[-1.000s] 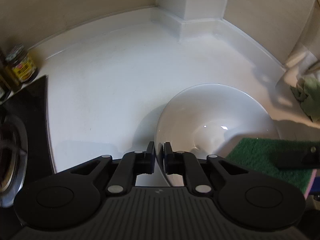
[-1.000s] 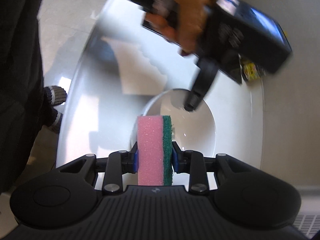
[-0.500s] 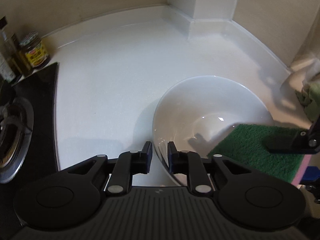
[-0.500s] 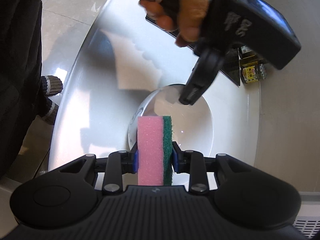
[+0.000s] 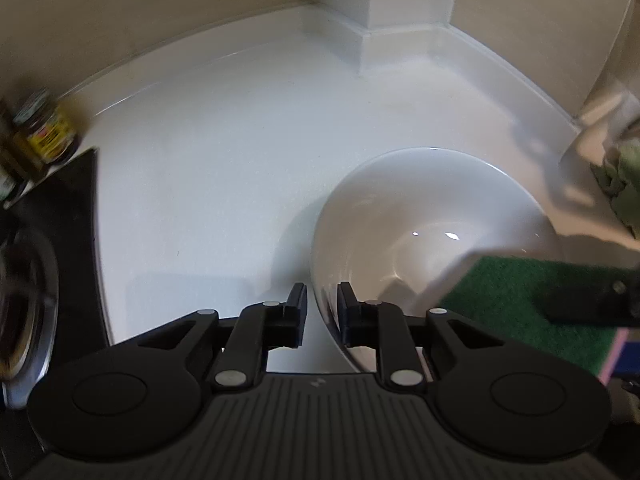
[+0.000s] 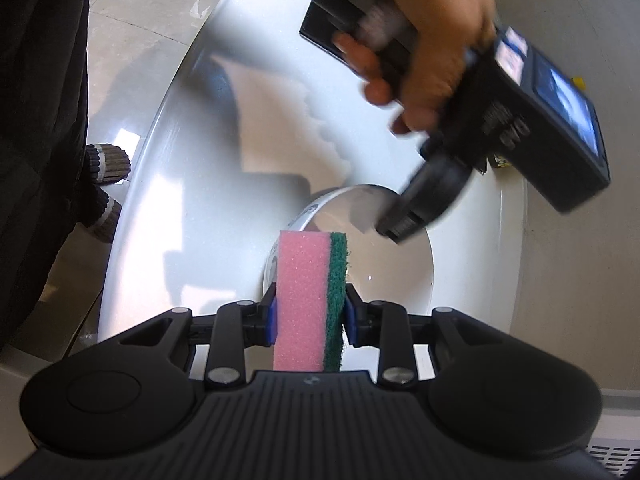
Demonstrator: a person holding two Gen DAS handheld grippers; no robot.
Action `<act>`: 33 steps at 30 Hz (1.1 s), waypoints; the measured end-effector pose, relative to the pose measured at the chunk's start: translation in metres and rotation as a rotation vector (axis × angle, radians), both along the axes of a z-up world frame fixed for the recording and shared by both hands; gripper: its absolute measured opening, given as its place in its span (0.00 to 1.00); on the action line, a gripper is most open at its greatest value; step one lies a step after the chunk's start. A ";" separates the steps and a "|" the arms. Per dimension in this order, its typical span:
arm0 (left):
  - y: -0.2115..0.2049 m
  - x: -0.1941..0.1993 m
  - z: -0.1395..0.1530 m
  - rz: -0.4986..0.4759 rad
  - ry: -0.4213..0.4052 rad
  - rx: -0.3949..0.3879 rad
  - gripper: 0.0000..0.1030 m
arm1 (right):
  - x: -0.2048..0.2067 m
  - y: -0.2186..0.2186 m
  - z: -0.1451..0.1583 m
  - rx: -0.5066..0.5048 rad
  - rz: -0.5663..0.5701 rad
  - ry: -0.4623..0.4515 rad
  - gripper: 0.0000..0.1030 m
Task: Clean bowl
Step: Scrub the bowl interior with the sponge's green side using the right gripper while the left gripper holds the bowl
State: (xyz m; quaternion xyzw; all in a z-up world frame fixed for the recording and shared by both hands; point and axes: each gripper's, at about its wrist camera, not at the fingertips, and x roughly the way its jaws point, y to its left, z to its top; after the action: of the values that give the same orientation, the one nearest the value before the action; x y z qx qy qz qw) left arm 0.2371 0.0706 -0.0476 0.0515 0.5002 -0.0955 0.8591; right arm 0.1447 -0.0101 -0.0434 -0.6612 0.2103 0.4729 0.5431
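- Left gripper [image 5: 322,304]: lower centre of the left wrist view. The jaws stand slightly apart, one on either side of the near rim of the bowl [image 5: 432,236]; a gap shows between the pads and the rim, so the jaws are not clamped on it.
- Bowl: white, right of centre in the left wrist view, resting on the white counter [image 5: 224,168]. In the right wrist view it sits at mid-frame, just behind the sponge [image 6: 310,300].
- Right gripper [image 6: 310,314]: lower centre of the right wrist view, clamped on the sponge, pink foam to the left and green scouring layer to the right. The sponge stands upright between the pads.
- In the left wrist view the green face of the sponge appears at lower right, over the bowl's right rim.
- Left hand [image 6: 436,52]: upper right of the right wrist view, wrapped around the left gripper's body, blurred.
- Jars [image 5: 44,134]: left edge of the left wrist view, blurred, beside a black stove top [image 5: 68,216].
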 end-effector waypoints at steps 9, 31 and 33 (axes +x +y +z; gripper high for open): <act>-0.016 -0.040 0.018 -0.031 -0.035 0.043 0.13 | -0.012 0.001 0.003 0.012 0.017 0.015 0.26; -0.059 -0.063 0.022 0.017 -0.042 0.023 0.24 | -0.001 -0.002 0.003 -0.037 0.021 0.002 0.26; -0.058 -0.051 0.020 -0.005 -0.043 0.037 0.19 | -0.001 0.001 0.004 -0.031 0.022 0.018 0.26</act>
State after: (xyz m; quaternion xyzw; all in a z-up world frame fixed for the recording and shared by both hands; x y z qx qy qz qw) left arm 0.1859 0.0121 -0.0279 0.0707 0.4830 -0.0870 0.8684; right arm 0.1441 -0.0096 -0.0395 -0.6674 0.2152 0.4814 0.5259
